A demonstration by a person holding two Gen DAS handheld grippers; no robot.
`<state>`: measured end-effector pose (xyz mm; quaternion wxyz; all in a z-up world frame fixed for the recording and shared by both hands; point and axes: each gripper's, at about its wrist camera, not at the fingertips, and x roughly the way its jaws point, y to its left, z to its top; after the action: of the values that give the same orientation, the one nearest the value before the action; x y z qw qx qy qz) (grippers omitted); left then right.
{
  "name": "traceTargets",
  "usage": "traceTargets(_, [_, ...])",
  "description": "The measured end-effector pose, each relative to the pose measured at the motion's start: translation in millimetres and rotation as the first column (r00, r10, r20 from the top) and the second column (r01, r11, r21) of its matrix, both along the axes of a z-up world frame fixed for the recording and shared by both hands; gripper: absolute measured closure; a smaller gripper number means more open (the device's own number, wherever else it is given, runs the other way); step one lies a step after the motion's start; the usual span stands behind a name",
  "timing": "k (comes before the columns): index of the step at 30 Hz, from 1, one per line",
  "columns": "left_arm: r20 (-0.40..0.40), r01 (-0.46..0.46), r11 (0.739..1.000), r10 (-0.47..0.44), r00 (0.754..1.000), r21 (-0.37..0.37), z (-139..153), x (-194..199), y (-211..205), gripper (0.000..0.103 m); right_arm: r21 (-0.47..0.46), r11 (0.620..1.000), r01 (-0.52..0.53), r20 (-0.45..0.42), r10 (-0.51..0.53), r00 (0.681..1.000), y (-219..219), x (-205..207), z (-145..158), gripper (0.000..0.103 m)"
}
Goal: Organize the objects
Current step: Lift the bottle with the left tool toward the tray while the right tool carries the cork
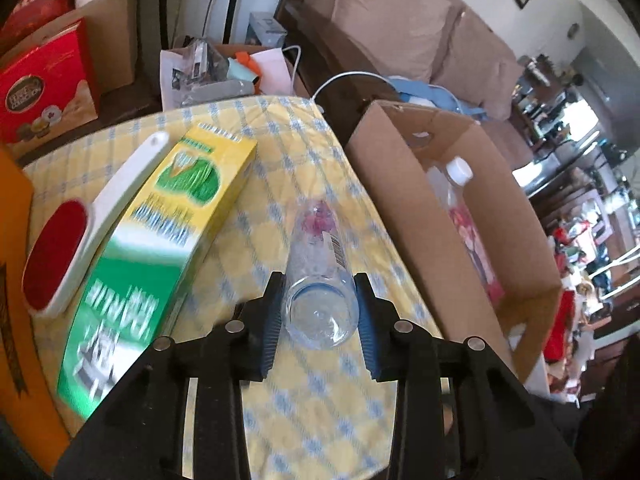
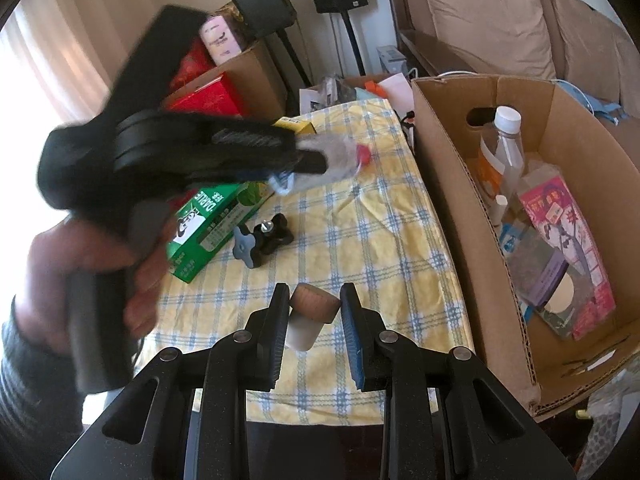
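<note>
My left gripper is shut on a clear plastic bottle, whose base faces the camera and whose red-capped neck points away. The bottle hangs above the yellow checked tablecloth. In the right wrist view the same gripper is blurred at the left, in a person's hand, with the bottle sticking out of it. My right gripper is shut on a cork stopper with a white lower part, low over the table's near edge.
An open cardboard box stands right of the table and holds a white-capped bottle and several packets. On the table lie a green-and-yellow carton, a white lint brush with a red pad and a black-and-blue knob. A sofa stands behind.
</note>
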<state>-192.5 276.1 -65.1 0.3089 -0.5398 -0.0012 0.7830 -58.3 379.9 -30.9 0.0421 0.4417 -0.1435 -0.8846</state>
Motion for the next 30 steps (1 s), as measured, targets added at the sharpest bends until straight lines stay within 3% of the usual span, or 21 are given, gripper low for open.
traceTargets(5, [-0.007,0.017,1.0,-0.017,1.0,0.003,-3.1,29.0,-22.3,0.072,-0.003,1.0,-0.005,0.0,0.005,1.0,-4.0,3.6,0.1,0.078])
traceTargets(10, [-0.075,0.018,1.0,-0.019,0.997,-0.022,-4.3,59.6,-50.7,0.072,-0.007,1.0,0.003,0.01,-0.003,1.0,-4.3,9.3,-3.9,0.078])
traceTargets(21, [-0.218,0.0,0.977,-0.048,0.975,-0.212,-29.0,103.6,-71.7,0.071,-0.008,1.0,-0.008,0.016,0.008,1.0,-14.9,9.3,-10.0,0.078])
traceTargets(24, [-0.182,0.001,0.99,-0.027,0.983,-0.143,-30.6,106.5,-81.6,0.063,-0.013,1.0,-0.008,0.017,0.008,1.0,-16.2,9.7,-11.8,0.078])
traceTargets(30, [-0.071,0.004,0.999,-0.001,0.998,0.033,-27.1,101.5,-95.6,0.06,-0.013,1.0,-0.012,0.024,0.012,1.0,-19.0,11.1,-14.8,0.078])
